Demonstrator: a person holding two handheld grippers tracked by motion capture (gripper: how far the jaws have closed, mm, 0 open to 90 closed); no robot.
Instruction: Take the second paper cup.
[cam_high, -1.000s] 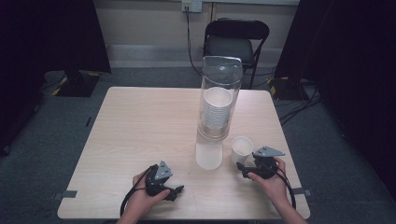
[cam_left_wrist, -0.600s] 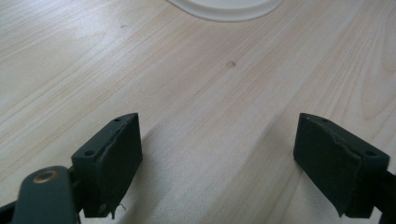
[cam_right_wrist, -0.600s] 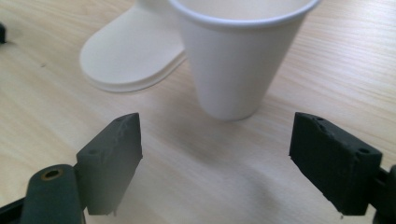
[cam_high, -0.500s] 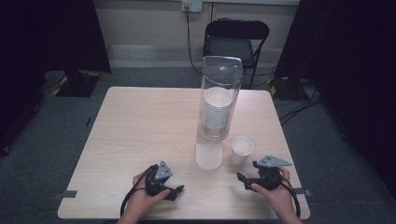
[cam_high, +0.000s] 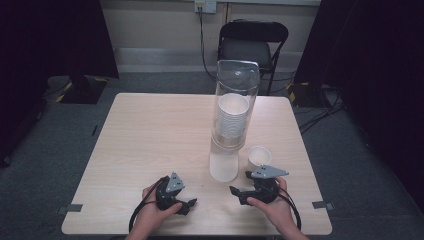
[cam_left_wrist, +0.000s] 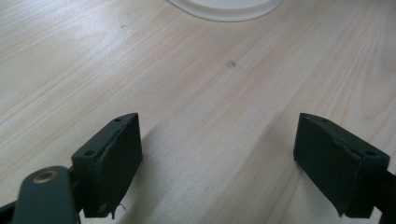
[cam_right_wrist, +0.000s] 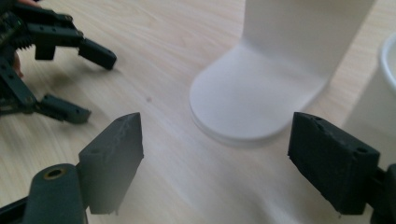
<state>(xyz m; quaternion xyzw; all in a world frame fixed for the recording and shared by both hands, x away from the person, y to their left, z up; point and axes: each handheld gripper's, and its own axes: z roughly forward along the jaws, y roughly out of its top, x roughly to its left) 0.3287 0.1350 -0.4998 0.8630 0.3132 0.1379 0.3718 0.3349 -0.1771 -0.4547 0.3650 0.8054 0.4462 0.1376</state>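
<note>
Wood table (cam_high: 150, 135): left claw (cam_high: 187, 204) & right claw (cam_high: 239, 192) both gaping, nothing held.

A black folding chair (cam_high: 254, 44) stood behind the far edge of the light wood counter (cam_high: 150, 145), a wall outlet (cam_high: 205, 5) with a cable hanging from it sat above it, dark curtains (cam_high: 55, 37) flanked both sides, and grey carpet (cam_high: 350, 165) covered the floor.
</note>
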